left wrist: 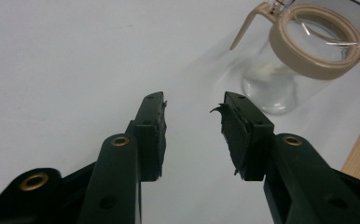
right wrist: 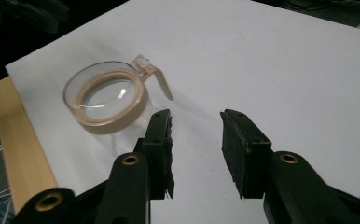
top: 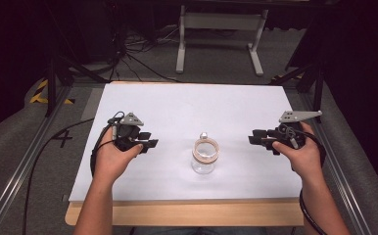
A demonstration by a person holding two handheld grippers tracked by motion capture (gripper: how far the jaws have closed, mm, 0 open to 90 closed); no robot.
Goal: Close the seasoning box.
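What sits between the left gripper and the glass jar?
Nothing: bare white sheet separates the left gripper from the glass jar, seen in the high view.

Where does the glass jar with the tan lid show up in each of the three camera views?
High view: the glass jar stands at centre, on the white sheet between the two grippers.
Left gripper view: upper right, beyond the right-hand jaw.
Right gripper view: upper left, beyond the left-hand jaw.
Shared landmark: the jar's tan latch arm.

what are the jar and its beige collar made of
The jar looks like clear, glossy glass: the white surface shows through its wall and base. It could be clear plastic. The beige collar looks like matte, opaque plastic or rubber, with no shine.
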